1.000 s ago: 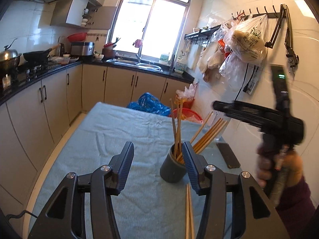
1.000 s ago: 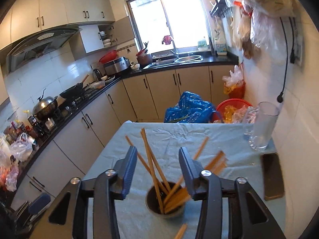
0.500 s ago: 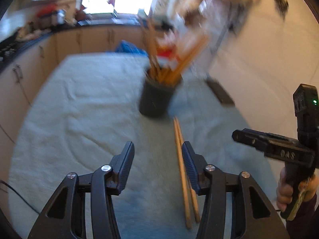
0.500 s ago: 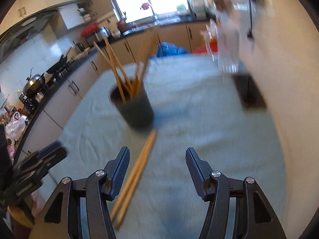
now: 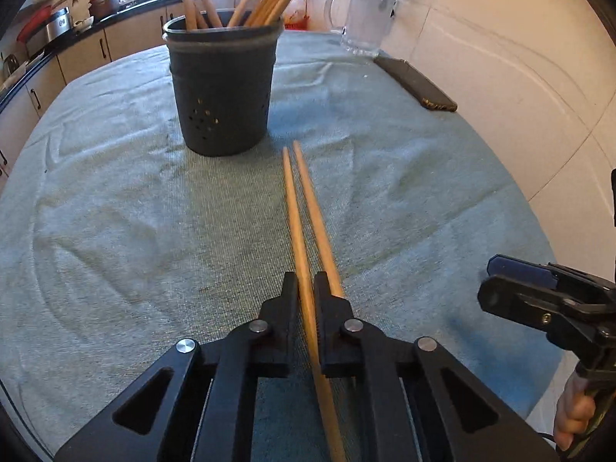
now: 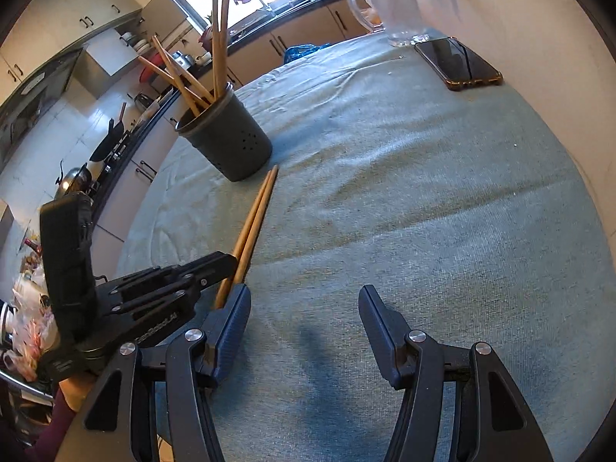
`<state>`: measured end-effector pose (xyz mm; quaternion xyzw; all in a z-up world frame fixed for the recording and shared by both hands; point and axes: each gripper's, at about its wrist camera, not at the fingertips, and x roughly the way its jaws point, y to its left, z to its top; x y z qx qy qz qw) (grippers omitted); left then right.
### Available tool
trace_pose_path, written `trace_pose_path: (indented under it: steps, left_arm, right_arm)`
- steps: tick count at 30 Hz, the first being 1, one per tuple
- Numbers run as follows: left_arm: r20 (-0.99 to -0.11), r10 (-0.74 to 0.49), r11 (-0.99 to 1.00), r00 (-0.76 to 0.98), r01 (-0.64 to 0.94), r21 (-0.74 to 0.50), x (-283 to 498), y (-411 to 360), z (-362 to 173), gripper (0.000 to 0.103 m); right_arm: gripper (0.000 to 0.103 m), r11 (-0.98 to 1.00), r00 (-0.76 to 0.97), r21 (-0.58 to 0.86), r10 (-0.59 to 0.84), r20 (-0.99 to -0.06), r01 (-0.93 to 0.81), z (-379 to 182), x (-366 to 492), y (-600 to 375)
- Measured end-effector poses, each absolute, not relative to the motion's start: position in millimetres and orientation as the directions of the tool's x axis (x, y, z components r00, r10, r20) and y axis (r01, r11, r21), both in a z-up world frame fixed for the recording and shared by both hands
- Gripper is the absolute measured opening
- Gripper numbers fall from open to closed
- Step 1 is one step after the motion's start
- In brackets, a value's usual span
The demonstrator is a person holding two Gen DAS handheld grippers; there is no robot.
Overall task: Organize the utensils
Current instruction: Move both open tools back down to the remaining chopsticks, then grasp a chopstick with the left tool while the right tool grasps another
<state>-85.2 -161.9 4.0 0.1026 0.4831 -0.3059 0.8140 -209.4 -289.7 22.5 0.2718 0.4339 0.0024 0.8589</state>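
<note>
Left wrist view: the left gripper (image 5: 306, 288) clamps one chopstick (image 5: 298, 238) lying on the table (image 5: 115, 211), its twin (image 5: 317, 227) alongside — lifting could drag that one.

Right wrist view: the right gripper (image 6: 304, 308) hangs wide and empty over the cloth, the holder (image 6: 227, 142) just beyond the chopsticks' tips; a tilted carry could knock it.

Both tongs are black plastic frames with triangular cut-outs and round silver screws at the pivots. The left tongs (image 5: 306, 288) have plain black fingers; the right tongs (image 6: 304, 308) carry dark blue ribbed pads (image 6: 231, 331). A maroon sleeve (image 6: 54, 427) shows behind the left handle.
</note>
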Motion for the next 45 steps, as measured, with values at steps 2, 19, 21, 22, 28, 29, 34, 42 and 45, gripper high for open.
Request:
trace_pose_path:
  steps: [2,19,21,22,28,29,34,42,45]
  left_arm:
    - [-0.852,-0.390,0.795,0.349,0.594,-0.121,-84.1,-163.9,4.0,0.008]
    - [-0.855,-0.385,0.913,0.348,0.280,-0.297,-86.5,-69.1,6.0,0.007]
    - [-0.852,-0.386,0.912,0.352,0.283,-0.296,-88.3,-71.1,5.8,0.007]
    - [-0.851,-0.387,0.912,0.355,0.283,-0.297,-89.5,-73.3,5.0,0.007]
    - [-0.847,-0.410,0.906,0.340,0.258,-0.335,-91.6,-64.7,5.8,0.007]
    - [-0.846,-0.413,0.905,0.338,0.255,-0.340,-92.3,-62.9,6.2,0.007]
    - [-0.853,-0.408,0.907,0.325,0.255,-0.337,-94.0,-63.3,7.4,0.007]
    - [-0.848,-0.448,0.887,0.283,0.260,-0.382,-88.8,-59.6,16.5,0.007]
    - [-0.854,-0.427,0.896,0.296,0.263,-0.357,-82.8,-63.8,19.9,0.007]
  right_arm:
    - [0.063,0.850,0.622,0.472,0.244,-0.745,0.233,21.1,-208.2,-289.6]
    - [0.056,0.922,0.524,0.361,0.241,-0.817,0.137,11.5,-148.3,-235.3]
    - [0.049,0.939,0.496,0.317,0.214,-0.841,0.132,8.2,-130.2,-224.6]
    - [0.048,0.949,0.492,0.287,0.190,-0.849,0.128,8.2,-123.5,-220.2]
    - [0.036,0.984,0.442,0.137,0.073,-0.894,0.114,8.2,-100.0,-200.0]
    - [0.024,0.988,0.435,0.101,0.041,-0.900,0.116,8.3,-99.0,-198.6]
    - [0.010,0.991,0.396,0.081,0.031,-0.918,0.109,10.2,-110.3,-206.2]
    - [0.013,0.981,0.379,0.124,0.060,-0.923,0.148,12.0,-176.6,-245.7]
    - [0.014,0.974,0.396,0.153,0.076,-0.915,0.168,10.8,-186.9,-246.9]
